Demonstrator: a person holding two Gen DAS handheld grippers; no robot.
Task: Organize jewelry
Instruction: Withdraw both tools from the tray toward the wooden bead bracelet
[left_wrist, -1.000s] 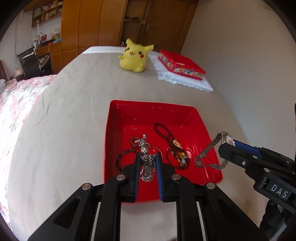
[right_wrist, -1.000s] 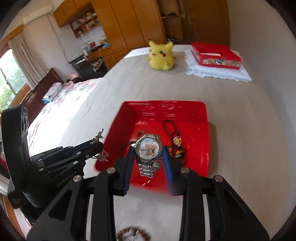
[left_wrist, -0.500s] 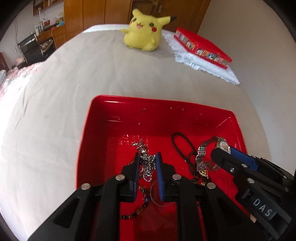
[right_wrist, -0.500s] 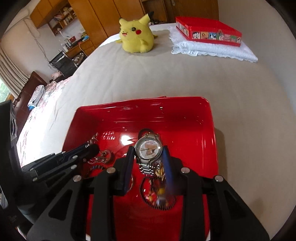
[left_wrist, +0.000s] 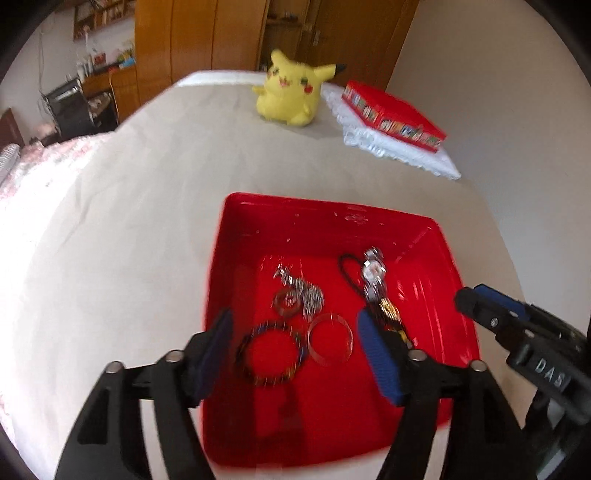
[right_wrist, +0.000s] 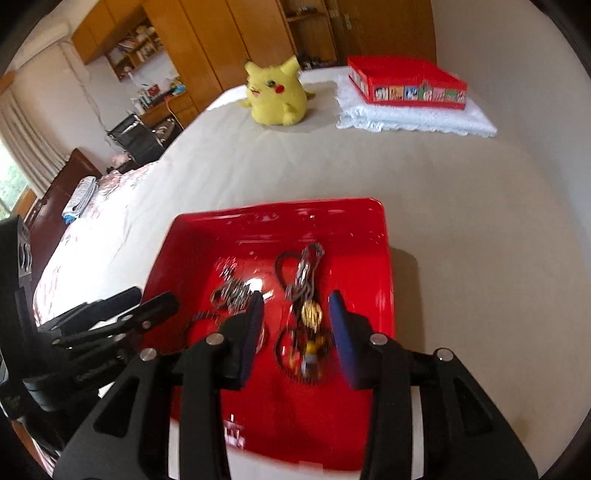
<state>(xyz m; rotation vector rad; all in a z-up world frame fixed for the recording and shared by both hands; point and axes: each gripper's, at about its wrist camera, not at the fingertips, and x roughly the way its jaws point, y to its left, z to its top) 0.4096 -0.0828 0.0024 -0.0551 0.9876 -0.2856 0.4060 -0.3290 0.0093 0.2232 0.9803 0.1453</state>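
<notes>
Red plastic tray (left_wrist: 424, 236) is sitting on the beige bedsheet (left_wrist: 147, 206), holding all the jewelry. Left gripper (left_wrist: 295, 343) is hovering over its near half, fingers spreading wide with nothing pinched; the beaded bracelet (left_wrist: 271, 352) and clear ring (left_wrist: 330, 343) are lying on the tray floor below the gap. Right gripper (right_wrist: 297, 328) is also opening, grasping nothing; the watch (left_wrist: 373, 275) is lying loose on the dark cord necklace (left_wrist: 347, 266), beside the silver chain (left_wrist: 304, 293). "DAS" is reading on the right gripper's body in the left view. Picture strip on the far red box (right_wrist: 410, 83): blurred, illegible.
</notes>
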